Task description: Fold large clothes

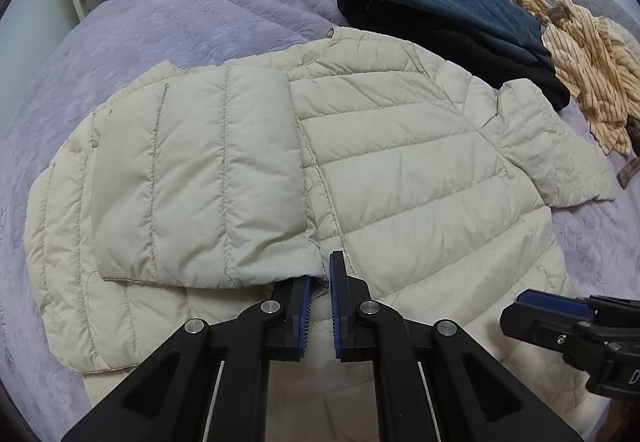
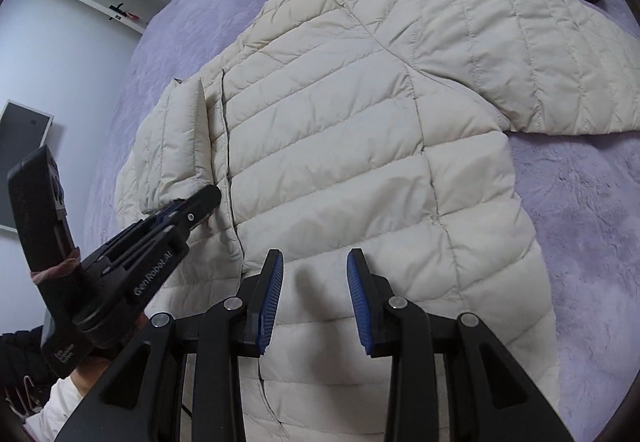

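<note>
Folding was partway done, we judged: the cream jacket (image 1: 360,146) lay front-up on the purple bed (image 1: 160,26), its left sleeve (image 1: 200,178) already laid across the chest, the cuff pinched in the nearly closed left gripper (image 1: 320,274). The right gripper (image 2: 316,282) hovered open and empty over the hem; next, we reckoned, the cuff needed releasing and the right sleeve (image 2: 520,54), spread out to the side, needed bringing in likewise. Only "GenRobot.AI" was readable, printed on the left gripper's side.
</note>
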Action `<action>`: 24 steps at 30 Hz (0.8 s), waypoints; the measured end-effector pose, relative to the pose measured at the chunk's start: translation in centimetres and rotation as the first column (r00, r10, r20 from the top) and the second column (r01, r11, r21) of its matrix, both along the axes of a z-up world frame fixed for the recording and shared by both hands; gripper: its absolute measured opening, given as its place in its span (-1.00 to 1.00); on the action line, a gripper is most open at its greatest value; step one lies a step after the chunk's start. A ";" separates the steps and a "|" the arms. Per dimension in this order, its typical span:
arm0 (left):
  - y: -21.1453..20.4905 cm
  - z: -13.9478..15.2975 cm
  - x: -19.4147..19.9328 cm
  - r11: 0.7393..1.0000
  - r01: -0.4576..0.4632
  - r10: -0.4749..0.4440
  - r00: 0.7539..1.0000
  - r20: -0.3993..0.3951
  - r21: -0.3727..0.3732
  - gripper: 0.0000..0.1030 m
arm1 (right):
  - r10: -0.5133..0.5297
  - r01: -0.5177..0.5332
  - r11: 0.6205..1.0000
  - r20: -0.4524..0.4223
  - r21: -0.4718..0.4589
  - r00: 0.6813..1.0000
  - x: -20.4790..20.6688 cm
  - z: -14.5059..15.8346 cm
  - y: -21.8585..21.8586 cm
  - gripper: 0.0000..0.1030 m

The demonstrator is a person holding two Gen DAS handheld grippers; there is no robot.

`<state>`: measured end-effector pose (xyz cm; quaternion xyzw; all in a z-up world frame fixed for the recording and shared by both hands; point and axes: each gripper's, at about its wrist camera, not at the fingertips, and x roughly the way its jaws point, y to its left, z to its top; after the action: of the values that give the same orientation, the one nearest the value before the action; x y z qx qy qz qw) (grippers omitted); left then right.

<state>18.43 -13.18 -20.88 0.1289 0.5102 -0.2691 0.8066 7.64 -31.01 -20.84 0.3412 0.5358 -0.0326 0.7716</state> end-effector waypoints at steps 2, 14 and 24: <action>-0.1 -0.1 -0.3 1.000 0.012 -0.013 1.000 0.010 0.018 -0.48 | -0.002 0.002 1.000 0.001 -0.003 1.000 0.2 -0.5 0.0 -0.29; 5.4 4.2 -2.4 0.997 -0.077 0.078 0.989 0.127 -0.017 1.00 | 0.049 -0.047 0.995 0.019 -0.088 0.999 0.5 1.7 0.5 0.37; 18.8 4.2 5.3 0.857 -0.515 0.501 0.844 0.193 0.029 1.00 | 0.481 -0.383 0.761 0.059 -0.524 0.875 7.7 5.6 13.0 0.47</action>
<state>23.73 5.61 -16.68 0.0448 0.4622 -0.0130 0.8856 15.34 -18.05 -15.21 -0.0006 0.4971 0.0431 0.8666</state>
